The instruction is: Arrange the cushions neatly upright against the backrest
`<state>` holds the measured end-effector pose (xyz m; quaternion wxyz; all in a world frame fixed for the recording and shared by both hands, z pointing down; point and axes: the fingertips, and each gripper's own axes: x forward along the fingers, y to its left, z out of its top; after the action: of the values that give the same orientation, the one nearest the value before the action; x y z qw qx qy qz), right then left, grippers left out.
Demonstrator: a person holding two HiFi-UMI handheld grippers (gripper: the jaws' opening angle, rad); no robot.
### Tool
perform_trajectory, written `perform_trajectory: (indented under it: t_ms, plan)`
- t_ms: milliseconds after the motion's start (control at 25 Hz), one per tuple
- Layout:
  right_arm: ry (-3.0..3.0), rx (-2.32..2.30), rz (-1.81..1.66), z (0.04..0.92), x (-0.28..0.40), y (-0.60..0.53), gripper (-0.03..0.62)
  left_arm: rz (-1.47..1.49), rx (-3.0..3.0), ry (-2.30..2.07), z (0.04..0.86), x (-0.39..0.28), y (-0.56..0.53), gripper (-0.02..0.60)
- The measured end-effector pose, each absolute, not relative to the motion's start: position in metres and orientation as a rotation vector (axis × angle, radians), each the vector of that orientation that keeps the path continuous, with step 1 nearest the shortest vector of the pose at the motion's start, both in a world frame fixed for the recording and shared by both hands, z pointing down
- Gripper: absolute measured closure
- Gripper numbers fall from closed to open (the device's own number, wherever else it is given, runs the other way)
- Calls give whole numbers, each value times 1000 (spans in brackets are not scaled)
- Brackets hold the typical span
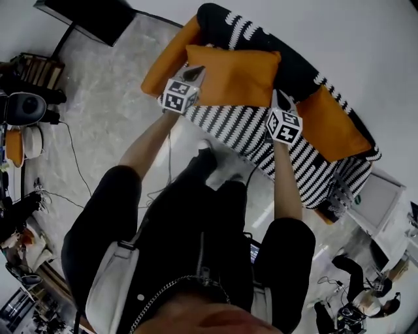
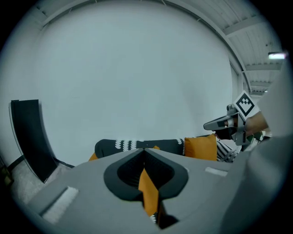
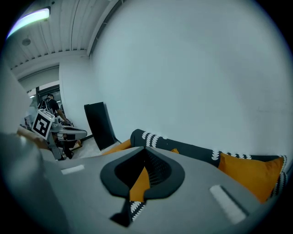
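A black-and-white striped sofa (image 1: 228,127) runs diagonally under the wall, its dark backrest (image 1: 297,65) on the far side. An orange middle cushion (image 1: 235,75) is held up in front of the backrest. My left gripper (image 1: 194,70) is shut on its left edge and my right gripper (image 1: 279,98) on its right edge. Orange fabric (image 2: 147,187) shows pinched in the left gripper view, and orange fabric (image 3: 138,182) in the right gripper view. A second orange cushion (image 1: 168,64) leans at the sofa's left end. A third cushion (image 1: 333,127) lies at the right end.
A black panel (image 1: 85,16) stands by the wall left of the sofa. A white box (image 1: 382,199) sits beyond the sofa's right end. Cables (image 1: 72,163) and clutter (image 1: 23,121) lie on the floor at left. People (image 1: 356,293) stand at the lower right.
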<state>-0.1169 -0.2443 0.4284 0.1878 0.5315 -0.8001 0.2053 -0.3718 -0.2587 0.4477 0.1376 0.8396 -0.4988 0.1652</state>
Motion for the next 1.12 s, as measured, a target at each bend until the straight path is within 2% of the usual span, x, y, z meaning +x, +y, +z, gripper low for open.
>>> perform_trajectory:
  t_ms: [200,400,800,1120]
  plan:
    - [-2223,1482,600,444,-139,-276,591,452,2363,-1466,462,-406,-278,572]
    - [-2215,1438,622,464,-135,-303,591,430,2287,-1489,474,-405,-292,571]
    - [-2192,1403,664,507,-157,-383,591,460,2162,-1547,513,-451,-354,571]
    - [-2128,1280,659,563,-160,-427,590,417,1904,-1623,577,-478,-385,571]
